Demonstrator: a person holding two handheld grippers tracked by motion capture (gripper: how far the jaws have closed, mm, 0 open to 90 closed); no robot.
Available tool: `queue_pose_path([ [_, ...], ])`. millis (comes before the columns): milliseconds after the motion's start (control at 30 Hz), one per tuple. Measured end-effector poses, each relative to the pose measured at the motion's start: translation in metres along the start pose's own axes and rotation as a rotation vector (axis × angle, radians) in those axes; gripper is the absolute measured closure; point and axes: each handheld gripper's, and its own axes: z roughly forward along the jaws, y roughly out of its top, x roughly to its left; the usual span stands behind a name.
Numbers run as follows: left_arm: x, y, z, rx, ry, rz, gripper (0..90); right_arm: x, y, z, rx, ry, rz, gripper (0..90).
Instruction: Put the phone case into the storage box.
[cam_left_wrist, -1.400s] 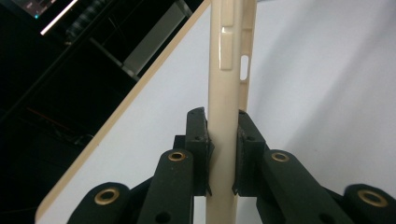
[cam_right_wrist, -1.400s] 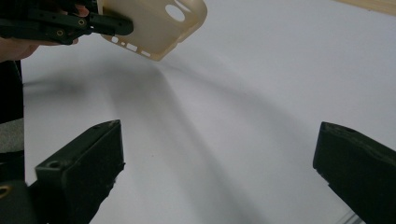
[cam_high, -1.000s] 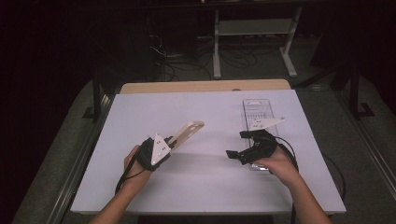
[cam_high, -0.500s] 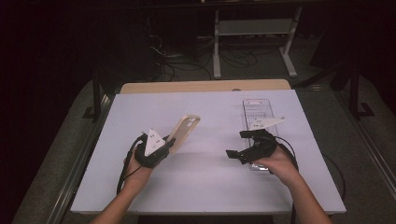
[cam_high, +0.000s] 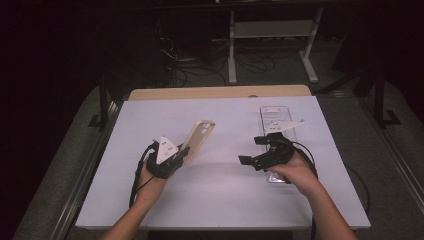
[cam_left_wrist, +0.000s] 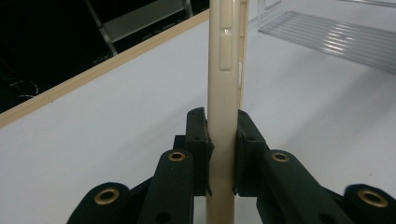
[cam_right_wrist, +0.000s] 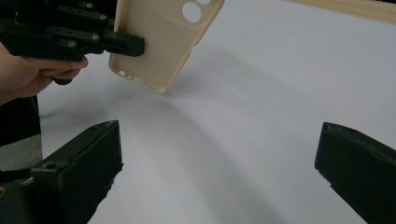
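A cream phone case (cam_high: 199, 140) is held above the white table (cam_high: 220, 200), tilted up toward the far side. My left gripper (cam_high: 183, 153) is shut on its lower end; in the left gripper view both pads press the phone case (cam_left_wrist: 224, 93) edge-on at my left gripper (cam_left_wrist: 222, 154). My right gripper (cam_high: 255, 150) stands open on the right, pointing left toward the case. In the right gripper view its jaws are wide apart around my right gripper (cam_right_wrist: 219, 168), nothing between them, with the phone case (cam_right_wrist: 163, 42) and the other hand farther off.
A clear plastic tray (cam_high: 276, 135) lies on the table under and beyond my right hand, also seen as the clear plastic tray (cam_left_wrist: 336, 37). A wooden strip (cam_high: 220, 93) edges the table's far side. Dark floor, cables and a stand (cam_high: 272, 35) lie behind.
My left gripper has turned the phone case from lying low and edge-on to standing tilted, its broad back now facing the camera. The right hand has barely shifted.
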Motion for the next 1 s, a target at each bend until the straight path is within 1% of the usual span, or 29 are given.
queue_pose_path([
  [33, 0.0, 0.0, 0.0, 0.0, 0.0, 0.0, 79.1, 0.0, 0.001, 0.001, 0.007, -0.007, -0.011, 0.3],
  [67, 0.0, 0.001, 0.001, 0.001, 0.002, -0.003, 79.1, 0.0, 0.001, 0.001, 0.007, -0.007, -0.011, 0.3],
  [100, -0.002, 0.003, 0.002, 0.004, 0.016, 0.008, 79.1, 0.0, 0.004, 0.004, 0.025, 0.003, -0.003, 0.3],
  [133, -0.002, 0.003, 0.002, 0.004, 0.016, 0.008, 79.1, 0.0, 0.004, 0.004, 0.025, 0.003, -0.003, 0.3],
  [167, -0.002, 0.004, 0.002, 0.009, 0.016, 0.013, 79.1, 0.001, 0.007, 0.006, 0.029, -0.01, 0.002, 0.4],
  [233, -0.002, 0.006, 0.003, 0.01, 0.017, 0.004, 79.1, 0.002, 0.009, 0.007, 0.023, -0.017, 0.001, 0.4],
  [300, -0.003, 0.009, 0.004, 0.012, 0.025, -0.001, 79.1, 0.001, 0.013, 0.009, 0.027, 0.001, 0.004, 0.4],
  [333, -0.002, 0.01, 0.004, 0.019, 0.028, 0.007, 79.1, 0.002, 0.016, 0.01, 0.029, -0.003, 0.02, 0.4],
  [367, -0.003, 0.011, 0.005, 0.02, 0.031, 0.005, 79.1, 0.001, 0.018, 0.012, 0.028, -0.005, 0.024, 0.4],
  [400, -0.003, 0.012, 0.006, 0.019, 0.035, -0.003, 79.1, 0.001, 0.02, 0.013, 0.03, 0.006, 0.034, 0.4],
  [433, -0.003, 0.013, 0.006, 0.016, 0.037, -0.002, 79.1, 0.001, 0.022, 0.015, 0.026, 0.005, 0.031, 0.4],
  [500, -0.004, 0.015, 0.007, 0.016, 0.047, -0.006, 79.1, 0.001, 0.027, 0.018, 0.021, 0.004, 0.038, 0.4],
  [533, -0.004, 0.016, 0.007, 0.013, 0.051, -0.01, 79.1, 0.001, 0.029, 0.02, 0.016, 0.011, 0.047, 0.4],
  [567, -0.004, 0.016, 0.008, 0.008, 0.052, -0.017, 79.1, 0.0, 0.031, 0.022, 0.008, 0.008, 0.039, 0.4],
  [600, -0.004, 0.016, 0.008, 0.009, 0.052, -0.025, 79.1, -0.001, 0.033, 0.023, 0.004, 0.01, 0.047, 0.4],
  [700, -0.007, 0.013, 0.009, -0.005, 0.039, -0.043, 79.1, -0.002, 0.037, 0.03, -0.009, 0.013, 0.041, 0.4],
  [733, -0.008, 0.012, 0.009, 0.001, 0.035, -0.046, 79.1, -0.002, 0.038, 0.032, -0.013, 0.014, 0.037, 0.4],
  [800, -0.01, 0.011, 0.011, 0.0, 0.024, -0.043, 79.1, 0.0, 0.039, 0.039, -0.013, 0.011, 0.027, 0.4],
  [867, -0.012, 0.011, 0.011, -0.005, 0.023, -0.039, 79.1, 0.0, 0.039, 0.041, -0.002, 0.005, 0.021, 0.4],
  [933, -0.013, 0.012, 0.011, -0.007, 0.027, -0.041, 79.1, 0.001, 0.038, 0.044, -0.003, 0.01, 0.027, 0.4],
  [1000, -0.015, 0.012, 0.011, -0.006, 0.033, -0.042, 79.1, 0.002, 0.038, 0.045, -0.01, 0.015, 0.045, 0.4],
])
